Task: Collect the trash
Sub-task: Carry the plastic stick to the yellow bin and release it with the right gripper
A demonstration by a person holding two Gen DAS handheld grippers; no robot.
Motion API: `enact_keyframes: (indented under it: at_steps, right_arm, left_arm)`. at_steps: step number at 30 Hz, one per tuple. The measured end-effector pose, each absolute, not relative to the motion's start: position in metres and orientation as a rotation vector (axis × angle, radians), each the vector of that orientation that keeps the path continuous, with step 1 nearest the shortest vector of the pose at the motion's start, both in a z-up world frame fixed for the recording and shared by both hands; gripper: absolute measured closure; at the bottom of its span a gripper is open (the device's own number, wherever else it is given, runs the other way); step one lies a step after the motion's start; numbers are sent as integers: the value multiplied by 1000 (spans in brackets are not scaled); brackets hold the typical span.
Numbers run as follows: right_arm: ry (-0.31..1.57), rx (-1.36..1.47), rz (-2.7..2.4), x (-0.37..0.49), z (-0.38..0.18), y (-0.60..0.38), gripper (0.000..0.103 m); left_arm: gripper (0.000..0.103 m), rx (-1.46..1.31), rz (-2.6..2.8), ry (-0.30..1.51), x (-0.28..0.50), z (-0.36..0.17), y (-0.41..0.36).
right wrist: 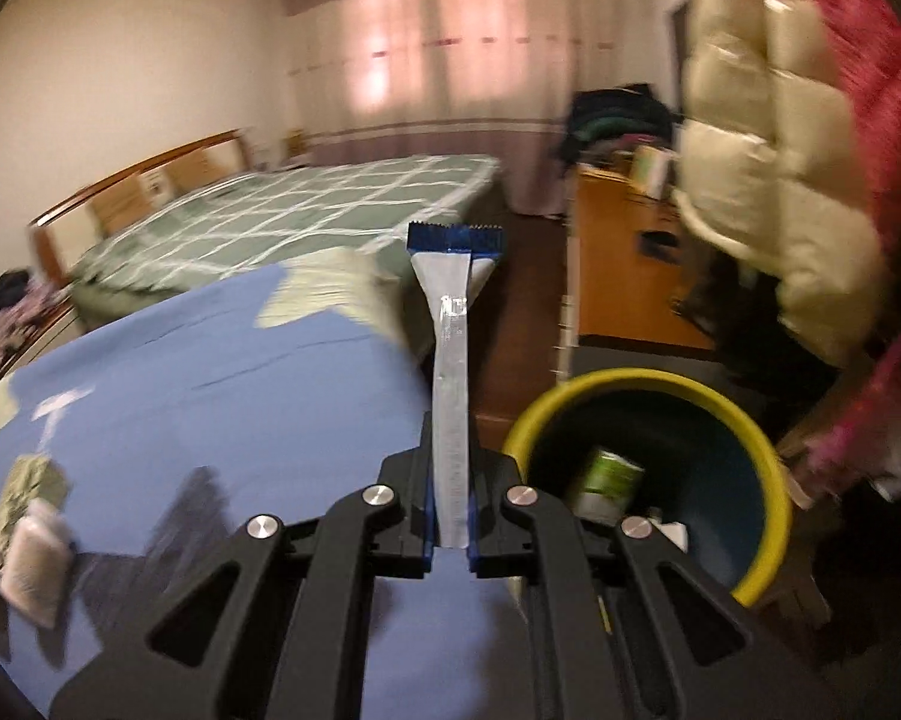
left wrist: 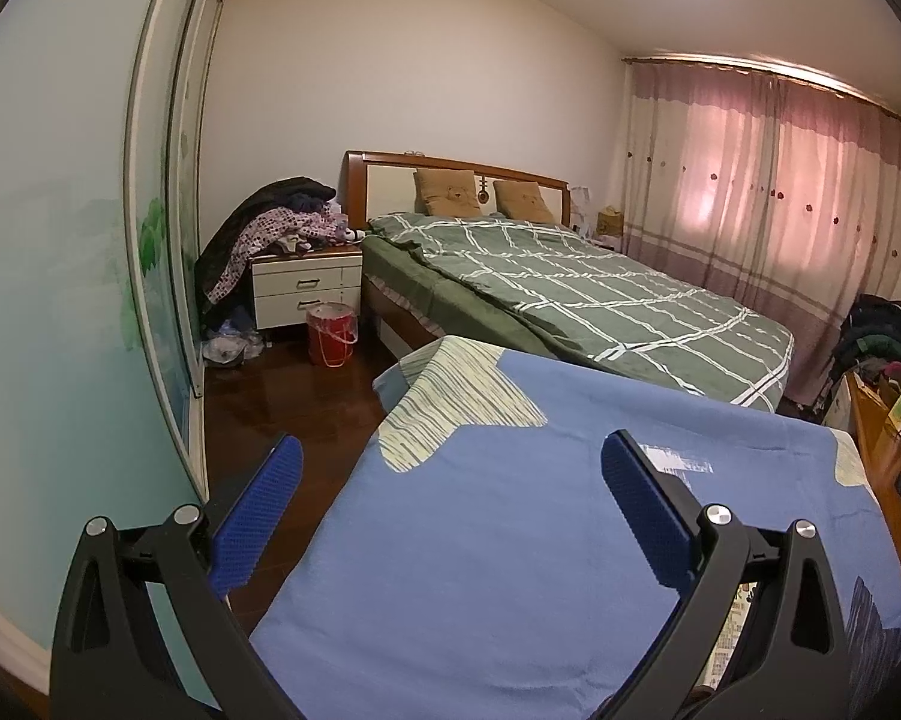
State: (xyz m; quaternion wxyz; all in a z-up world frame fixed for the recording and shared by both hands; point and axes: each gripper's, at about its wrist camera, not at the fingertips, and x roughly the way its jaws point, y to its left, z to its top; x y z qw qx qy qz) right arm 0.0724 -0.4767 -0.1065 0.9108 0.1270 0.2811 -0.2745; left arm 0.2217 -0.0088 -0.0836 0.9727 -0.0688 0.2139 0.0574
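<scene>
One silver foil wrapper with blue serrated end (right wrist: 450,384) clamped lengthwise in right gripper (right wrist: 450,540); yellow-rimmed dark bin (right wrist: 768,462) just right, below. Left gripper (left wrist: 450,480) spread, empty.

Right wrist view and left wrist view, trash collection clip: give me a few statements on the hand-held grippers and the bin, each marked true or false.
1. The right hand-held gripper is shut on a flat silver wrapper with a blue serrated end. True.
2. The left hand-held gripper is clamped on something. False: its jaws stand wide apart, empty, over the blue bed sheet.
3. The round dark bin with a yellow rim is empty. False: a green-and-white can lies inside.
4. The wrapper is already in the bin. False: it is in the gripper, beside the bin.
</scene>
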Motion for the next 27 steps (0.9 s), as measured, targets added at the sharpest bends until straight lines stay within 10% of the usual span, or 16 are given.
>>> enact_keyframes:
  at_steps: [16, 21, 27]
  right_arm:
    - [568, 419, -788, 48, -128, -526, 93]
    - [571, 439, -821, 45, -128, -527, 59]
    - [570, 422, -829, 46, -126, -523, 50]
  left_arm:
    - [5, -124, 102, 439, 223, -86, -13]
    - [5, -121, 97, 439, 222, -87, -14]
    - [5, -117, 95, 438, 222, -87, -14]
